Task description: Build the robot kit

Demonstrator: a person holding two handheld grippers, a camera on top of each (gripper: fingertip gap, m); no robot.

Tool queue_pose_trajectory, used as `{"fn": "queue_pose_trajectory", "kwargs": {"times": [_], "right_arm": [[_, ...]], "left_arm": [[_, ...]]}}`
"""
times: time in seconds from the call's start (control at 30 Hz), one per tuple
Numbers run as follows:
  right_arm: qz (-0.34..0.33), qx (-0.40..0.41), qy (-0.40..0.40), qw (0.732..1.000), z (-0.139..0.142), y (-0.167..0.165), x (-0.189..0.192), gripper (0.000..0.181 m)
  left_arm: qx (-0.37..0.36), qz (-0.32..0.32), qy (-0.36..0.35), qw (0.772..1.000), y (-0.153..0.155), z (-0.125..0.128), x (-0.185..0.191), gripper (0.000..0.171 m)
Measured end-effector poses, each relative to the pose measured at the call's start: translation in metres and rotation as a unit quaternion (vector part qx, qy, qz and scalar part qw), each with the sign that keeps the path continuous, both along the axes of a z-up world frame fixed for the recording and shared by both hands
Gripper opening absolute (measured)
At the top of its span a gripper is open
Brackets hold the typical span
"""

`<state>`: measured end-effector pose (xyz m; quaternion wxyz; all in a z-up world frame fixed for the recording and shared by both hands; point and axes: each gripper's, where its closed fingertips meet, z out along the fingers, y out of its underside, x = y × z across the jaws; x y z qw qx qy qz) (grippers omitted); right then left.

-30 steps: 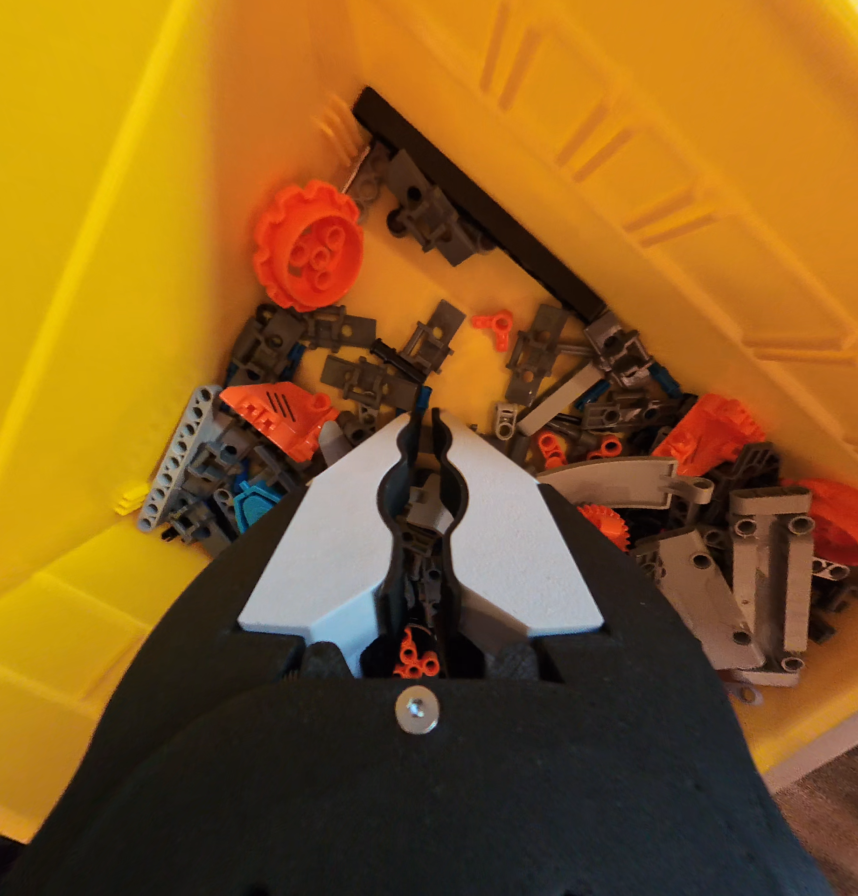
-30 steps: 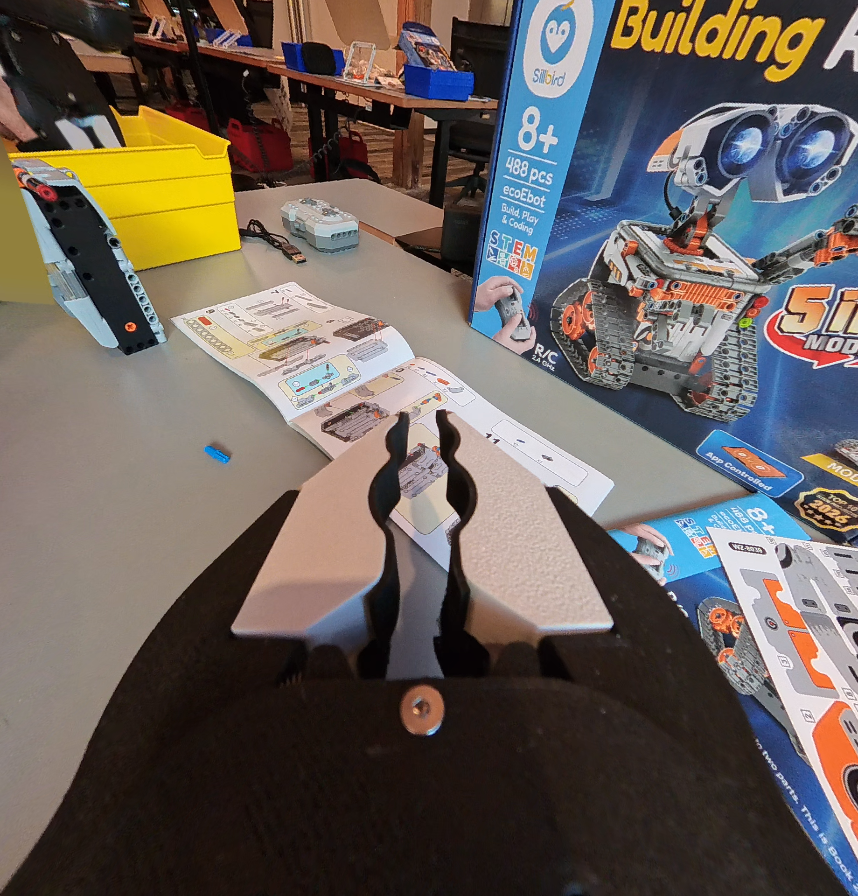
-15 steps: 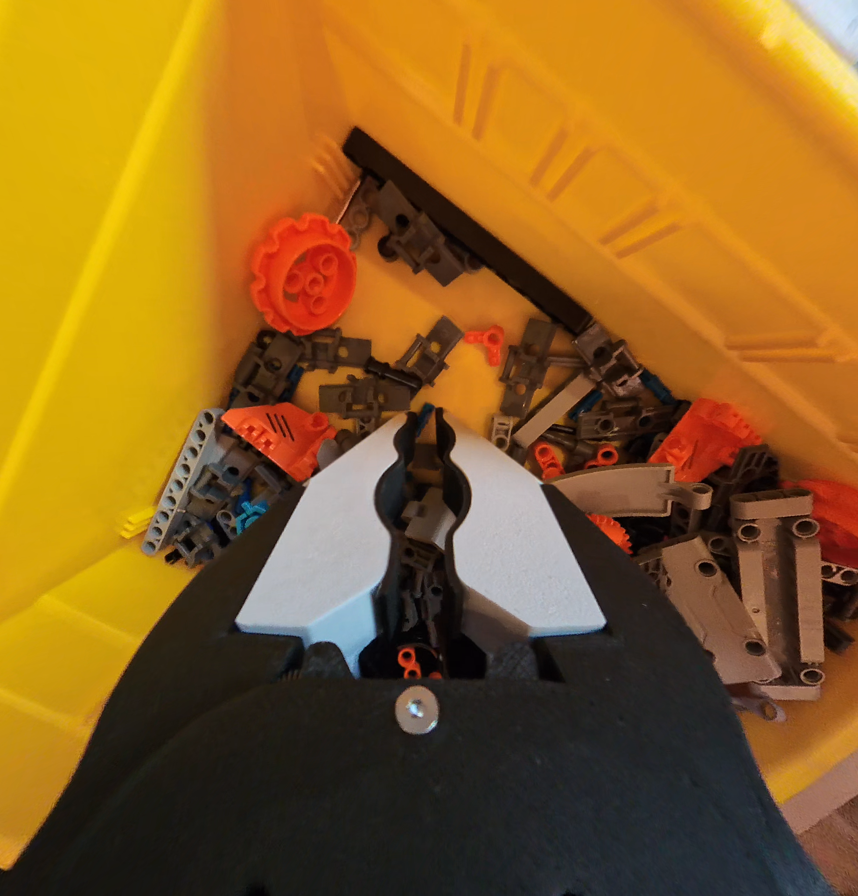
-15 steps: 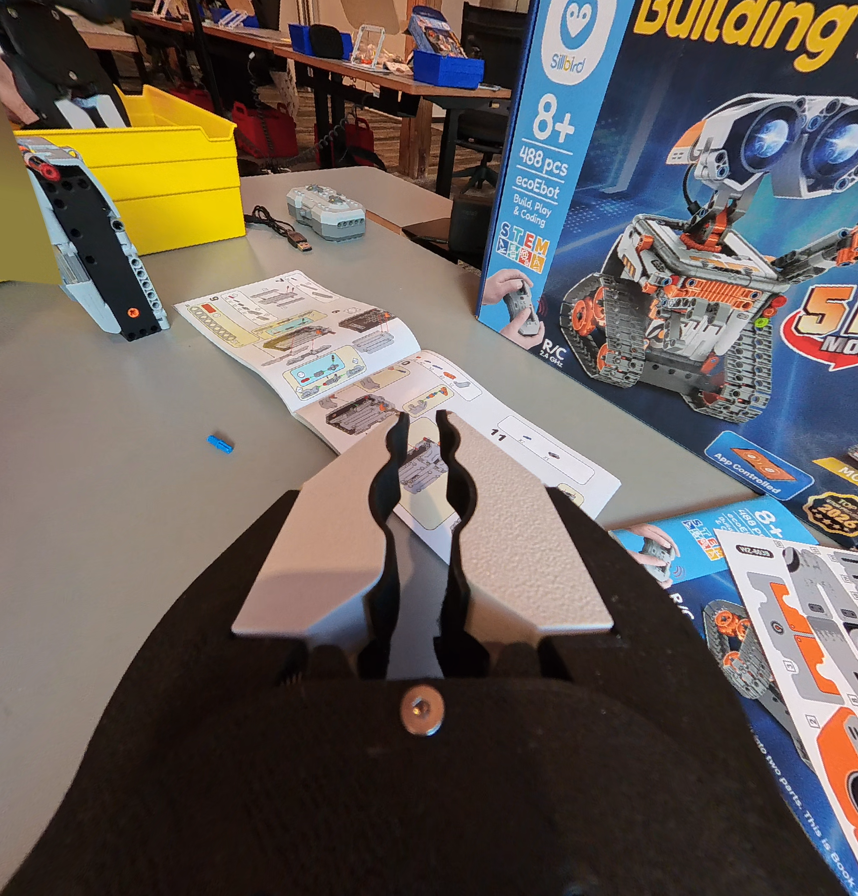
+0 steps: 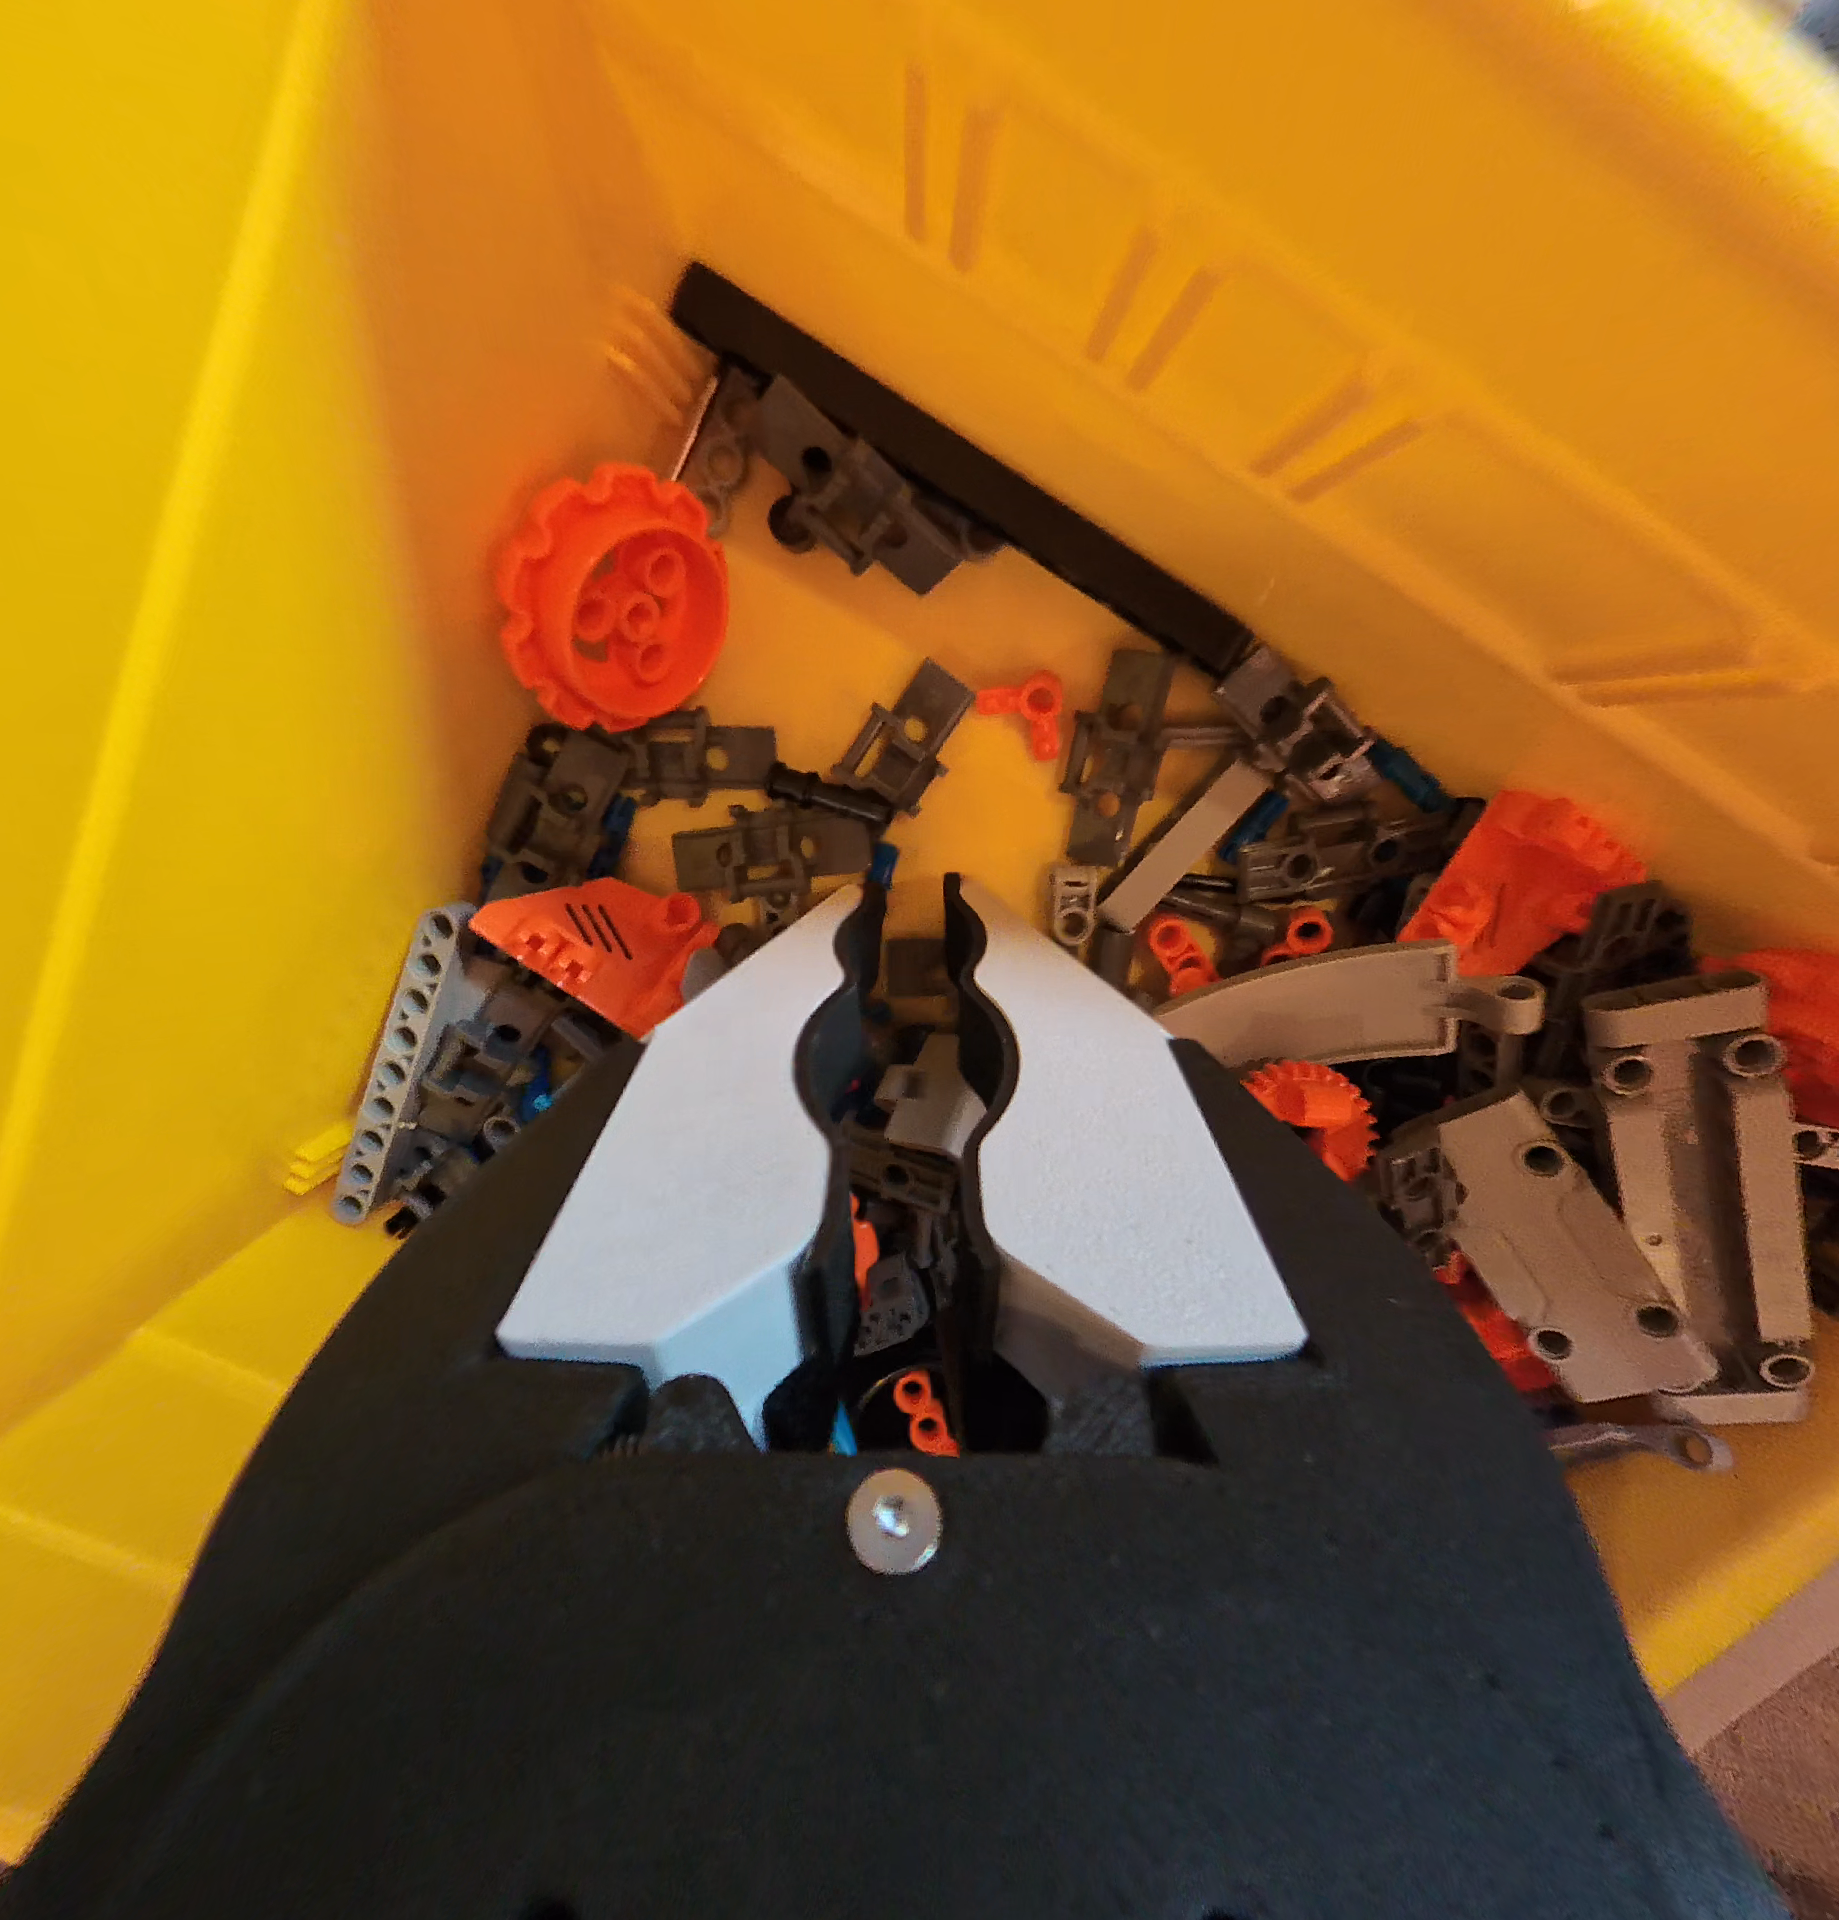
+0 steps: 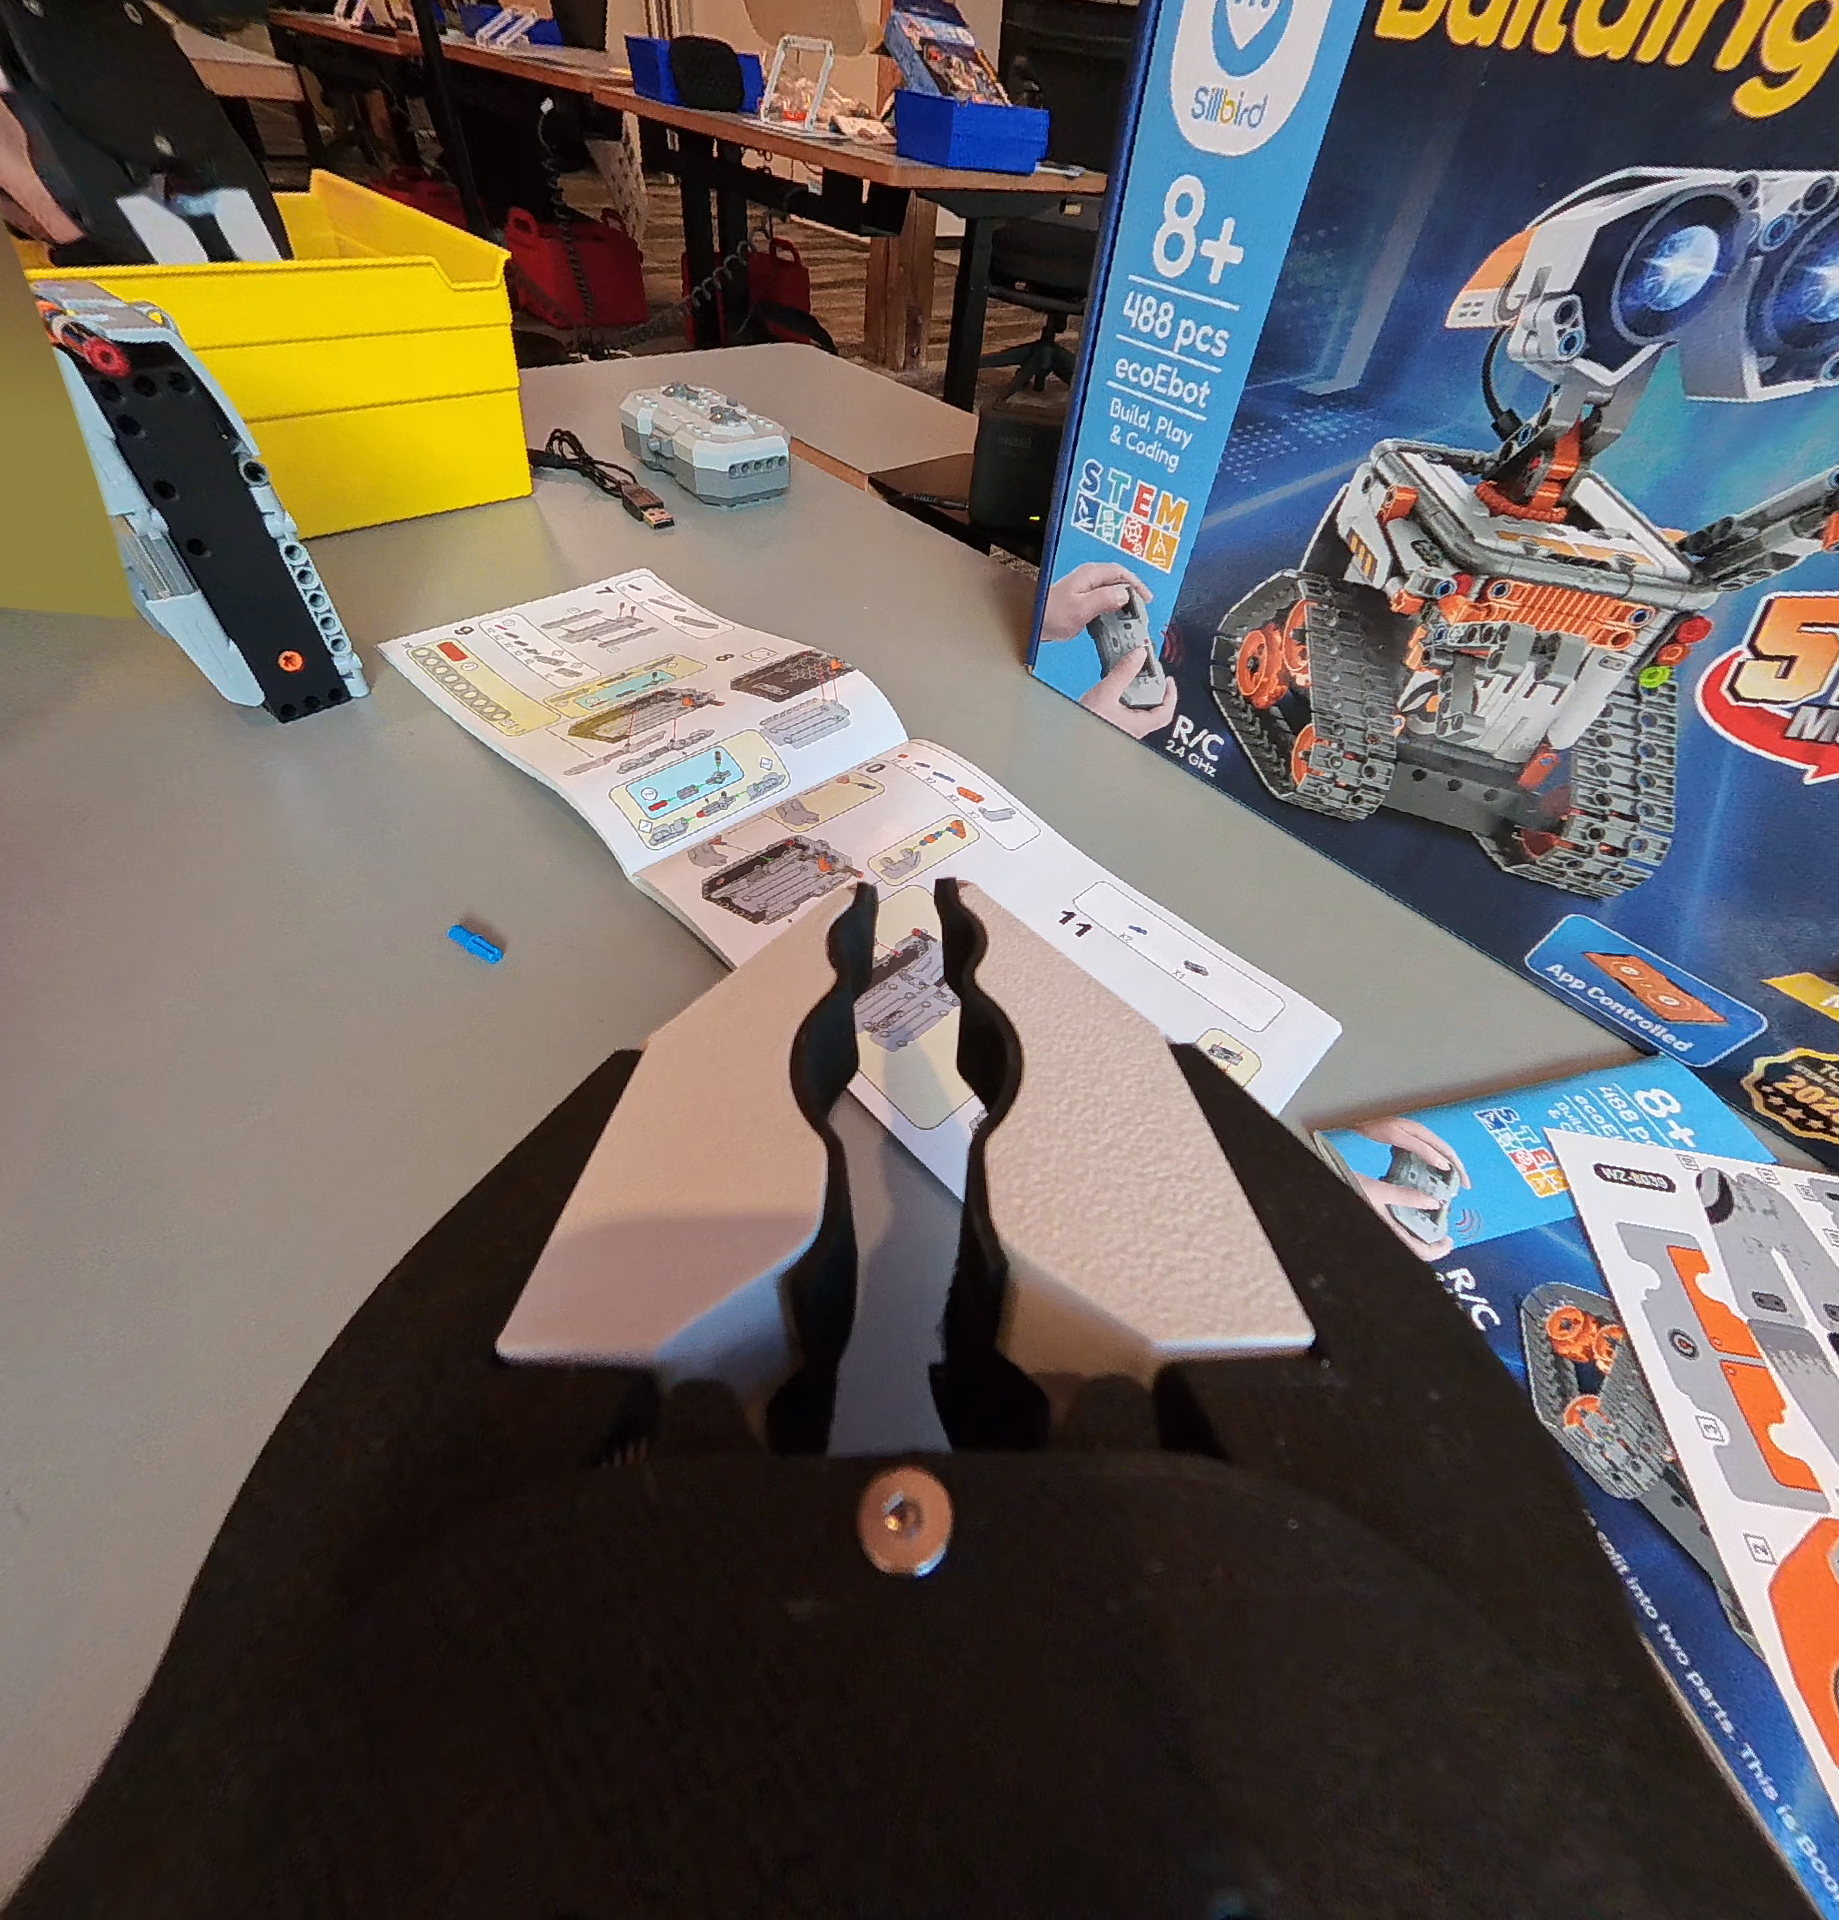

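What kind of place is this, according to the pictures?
Probably a workshop or lab room where a building-brick robot kit is assembled. A grey table carries an open instruction booklet and the kit's box, a yellow bin holds loose bricks, and more work tables stand behind.

Writing shows in the right wrist view: a tall blue box [image 6: 1466, 520] standing on the desk [image 6: 219, 987] carries a round logo, a column of white lettering and numbers down its left edge, big yellow and orange title words and small badges. The open booklet [image 6: 790, 790] lying before it bears printed step numbers beside its diagrams, while the blue leaflet [image 6: 1517, 1174] and the sticker sheet [image 6: 1746, 1351] at the right carry small print and numbered tags. In the left wrist view, the yellow bin [image 5: 271, 520] and its parts show nothing readable.
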<state>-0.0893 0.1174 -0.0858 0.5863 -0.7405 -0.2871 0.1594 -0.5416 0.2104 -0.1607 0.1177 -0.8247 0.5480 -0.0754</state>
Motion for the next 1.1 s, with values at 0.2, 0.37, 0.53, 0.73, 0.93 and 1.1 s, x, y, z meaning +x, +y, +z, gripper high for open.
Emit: {"fn": "queue_pose_trajectory", "kwargs": {"times": [0.2, 0.37, 0.53, 0.73, 0.93, 1.1], "right_arm": [[0.004, -0.001, -0.002, 1.0, -0.001, -0.001, -0.002, 0.011], [0.004, -0.003, -0.003, 1.0, -0.002, -0.001, -0.001, 0.011], [0.004, -0.004, -0.001, 1.0, -0.002, 0.0, 0.0, 0.011], [0.003, -0.004, -0.001, 1.0, -0.002, -0.001, 0.0, 0.011], [0.006, -0.003, -0.002, 1.0, -0.001, -0.002, -0.001, 0.011], [0.006, -0.001, 0.0, 1.0, 0.0, -0.002, 0.0, 0.011]], "left_arm": [[0.021, 0.021, -0.017, 0.999, 0.011, 0.008, -0.001, 0.007], [0.009, 0.04, -0.016, 0.999, 0.013, 0.008, -0.007, 0.012], [0.018, 0.009, -0.007, 1.0, 0.011, 0.004, 0.0, 0.015], [0.018, -0.01, 0.006, 1.0, 0.008, 0.0, 0.002, 0.015], [0.032, -0.02, 0.02, 0.999, 0.008, -0.005, -0.002, 0.007], [0.057, -0.005, -0.009, 0.998, 0.013, 0.009, 0.003, 0.003]]}}
